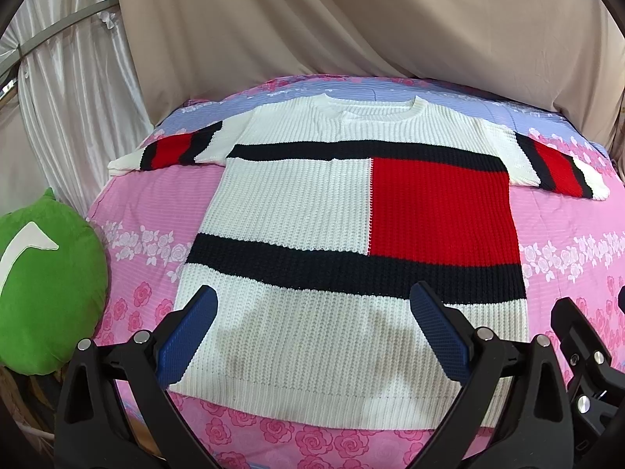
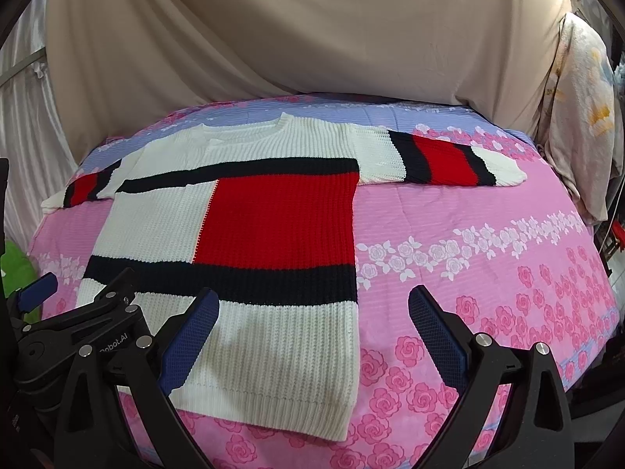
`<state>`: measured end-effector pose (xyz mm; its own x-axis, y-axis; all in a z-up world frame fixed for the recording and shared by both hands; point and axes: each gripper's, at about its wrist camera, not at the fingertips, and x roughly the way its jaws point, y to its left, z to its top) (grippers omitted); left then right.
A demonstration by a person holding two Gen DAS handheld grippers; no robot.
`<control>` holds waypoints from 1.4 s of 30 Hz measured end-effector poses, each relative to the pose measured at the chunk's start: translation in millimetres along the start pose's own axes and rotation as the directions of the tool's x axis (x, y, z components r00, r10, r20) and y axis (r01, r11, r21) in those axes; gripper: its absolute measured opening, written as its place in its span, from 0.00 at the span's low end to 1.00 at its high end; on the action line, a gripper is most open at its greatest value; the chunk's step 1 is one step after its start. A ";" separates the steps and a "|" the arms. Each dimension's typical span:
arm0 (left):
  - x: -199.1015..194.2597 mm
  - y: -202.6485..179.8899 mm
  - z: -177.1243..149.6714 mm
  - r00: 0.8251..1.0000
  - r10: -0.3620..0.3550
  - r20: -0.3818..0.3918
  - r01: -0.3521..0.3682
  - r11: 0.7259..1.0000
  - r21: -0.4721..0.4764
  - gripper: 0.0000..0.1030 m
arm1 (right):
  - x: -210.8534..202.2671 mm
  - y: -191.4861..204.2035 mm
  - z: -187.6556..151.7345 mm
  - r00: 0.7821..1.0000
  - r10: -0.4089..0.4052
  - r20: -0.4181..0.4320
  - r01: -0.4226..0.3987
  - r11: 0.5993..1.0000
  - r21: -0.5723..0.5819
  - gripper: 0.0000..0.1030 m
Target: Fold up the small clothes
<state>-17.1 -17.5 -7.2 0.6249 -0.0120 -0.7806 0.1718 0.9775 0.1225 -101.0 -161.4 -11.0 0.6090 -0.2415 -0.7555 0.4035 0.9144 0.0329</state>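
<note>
A knitted sweater (image 1: 304,203) (image 2: 250,344) in white, red and dark navy blocks lies flat and face up on the bed, collar far, both short sleeves spread sideways. My left gripper (image 1: 312,297) hovers open above the white hem band, nothing between its blue pads. My right gripper (image 2: 312,299) is open too, over the sweater's lower right edge, with one finger over the knit and the other over bare sheet. The right gripper's black body (image 1: 586,348) shows at the right edge of the left wrist view. The left gripper's body (image 2: 97,324) shows at the left of the right wrist view.
The bed carries a pink and lilac rose-print sheet (image 1: 566,242) (image 2: 488,242). A green plush cushion (image 1: 47,285) sits off the bed's left side. Beige drapery (image 1: 351,19) hangs behind the bed, shiny curtains at left, and a pale pillow (image 2: 582,117) leans at right.
</note>
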 end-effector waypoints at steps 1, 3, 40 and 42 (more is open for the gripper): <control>0.0 0.0 0.1 1.000 0.000 0.001 0.000 1.000 0.000 0.94 | 0.0 -0.1 0.1 1.000 0.000 0.000 0.000 1.000 0.000 0.94; 0.0 0.0 -0.1 1.000 0.000 0.001 0.000 1.000 0.000 0.94 | -0.3 -0.4 -0.5 1.000 0.000 0.000 0.000 1.000 0.000 0.94; -1.8 2.9 -4.2 1.000 0.001 0.001 -0.001 1.000 0.002 0.94 | 0.5 0.7 -3.0 1.000 0.002 -0.004 -0.002 1.000 0.000 0.94; -1.8 3.0 -4.3 1.000 0.001 0.002 -0.001 1.000 0.003 0.94 | 0.4 0.5 -3.2 1.000 0.002 -0.004 -0.002 1.000 0.001 0.94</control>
<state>-20.9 -13.6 -8.1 0.6263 -0.0119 -0.7795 0.1736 0.9769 0.1246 -102.7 -160.0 -13.4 0.6069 -0.2382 -0.7583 0.4029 0.9146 0.0352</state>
